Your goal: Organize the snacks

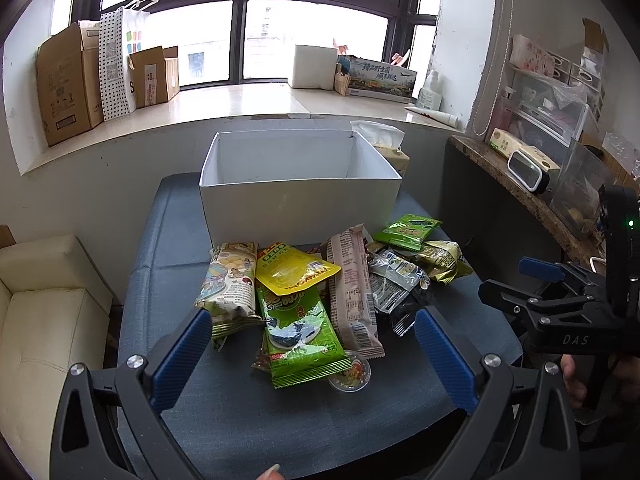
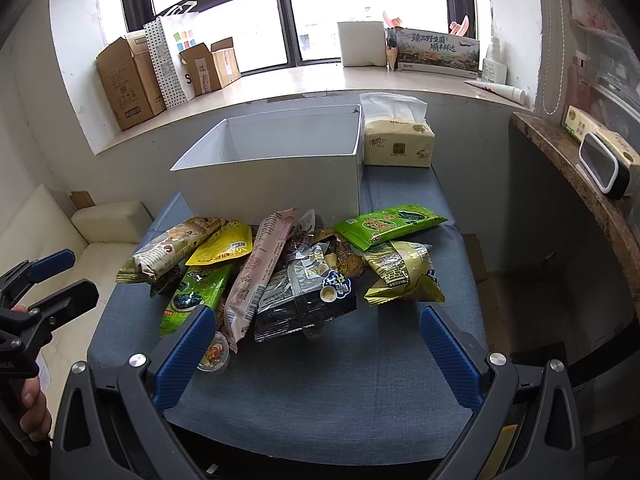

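Blue fabric-covered table (image 1: 192,240) w/ open white rectangular cardboard box (image 1: 298,206) at far edge, inside looks bare; heap of snack packs lying just in front of box, none inside it. L to R in left wrist view: cream printed biscuit pack (image 1: 231,286); yellow foil pouch (image 1: 294,270) overlapping top of bright green seaweed packet (image 1: 302,328); long pale pink wrapped bar (image 1: 354,294) leaning across pile; black-and-silver crinkled bag (image 1: 394,286); gold-green crumpled bag (image 1: 442,258); small flat green packet (image 1: 408,230) on top at far right, nearest box corner. Small clear plastic jelly cup (image 1: 351,372) touching near end of green seaweed packet & pink bar. Left gripper (image 1: 314,344) w/ blue ribbed pads spread wide, released, holding nothing, hovering over near side of table w/ pile between fingers in view. Right gripper (image 2: 314,344) likewise spread wide & unloaded, aimed at black-and-silver bag & gold-green bag; also seen from left cam at right edge, hand wrapped on handle. Soft tissue pack in tan wrapper (image 2: 398,138) just beside box's right wall. Cream leather sofa (image 1: 44,320) left of table; cardboard cartons (image 1: 68,84) on stone windowsill (image 1: 240,98).
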Available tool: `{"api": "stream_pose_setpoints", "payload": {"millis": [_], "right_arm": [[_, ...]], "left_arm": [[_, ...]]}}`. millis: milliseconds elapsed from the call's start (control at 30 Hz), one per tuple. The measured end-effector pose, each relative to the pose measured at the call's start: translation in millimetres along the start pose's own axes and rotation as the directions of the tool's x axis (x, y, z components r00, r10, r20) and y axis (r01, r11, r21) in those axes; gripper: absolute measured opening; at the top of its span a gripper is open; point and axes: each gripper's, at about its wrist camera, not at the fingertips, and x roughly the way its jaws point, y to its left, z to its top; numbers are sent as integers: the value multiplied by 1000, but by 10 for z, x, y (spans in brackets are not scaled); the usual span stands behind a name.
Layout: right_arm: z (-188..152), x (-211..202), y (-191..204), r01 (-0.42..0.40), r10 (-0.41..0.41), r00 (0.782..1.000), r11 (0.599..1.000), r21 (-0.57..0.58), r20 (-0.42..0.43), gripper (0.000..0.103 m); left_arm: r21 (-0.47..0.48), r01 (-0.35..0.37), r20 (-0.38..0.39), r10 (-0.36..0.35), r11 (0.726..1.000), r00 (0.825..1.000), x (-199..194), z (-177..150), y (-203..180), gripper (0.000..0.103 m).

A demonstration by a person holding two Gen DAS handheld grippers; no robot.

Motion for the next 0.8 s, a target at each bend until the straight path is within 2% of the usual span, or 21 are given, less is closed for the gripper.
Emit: {"api": "stream_pose_setpoints", "payload": {"millis": [133, 367, 500, 567, 633, 700, 733, 800], "right_arm": [[15, 79, -178, -14, 14, 1000, 999, 52, 0, 103], [241, 597, -770, -22, 34, 998, 973, 230, -47, 103], [426, 988, -1205, -104, 136, 989, 917, 385, -58, 103], [506, 1207, -1368, -131, 178, 982, 893, 431, -70, 103], [559, 1445, -1483, -106, 187, 974, 872, 477, -126, 103], [574, 1608, -1584, -117, 219, 967, 835, 537, -130, 103], [589, 1688, -1610, -135, 243, 961, 823, 551, -128, 103], [579, 1823, -1667, -121, 252, 957, 798, 590, -145, 103]], "left_arm": [[5, -9, 80, 9, 1000, 997, -47, -14, 2, 103], [1, -7, 110, 7, 1000, 994, -45, -50, 42, 103], [-35, 42, 144, -36, 999, 989, -88, -51, 105, 103], [-50, 45, 153, -36, 998, 988, -86, -49, 136, 103], [-62, 50, 127, -42, 997, 991, -44, -43, 161, 103], [-79, 80, 91, -73, 994, 993, 12, -50, 185, 103], [-82, 85, 81, -78, 993, 994, 31, -54, 185, 103], [-69, 75, 74, -70, 995, 995, 47, -65, 154, 103]]}}
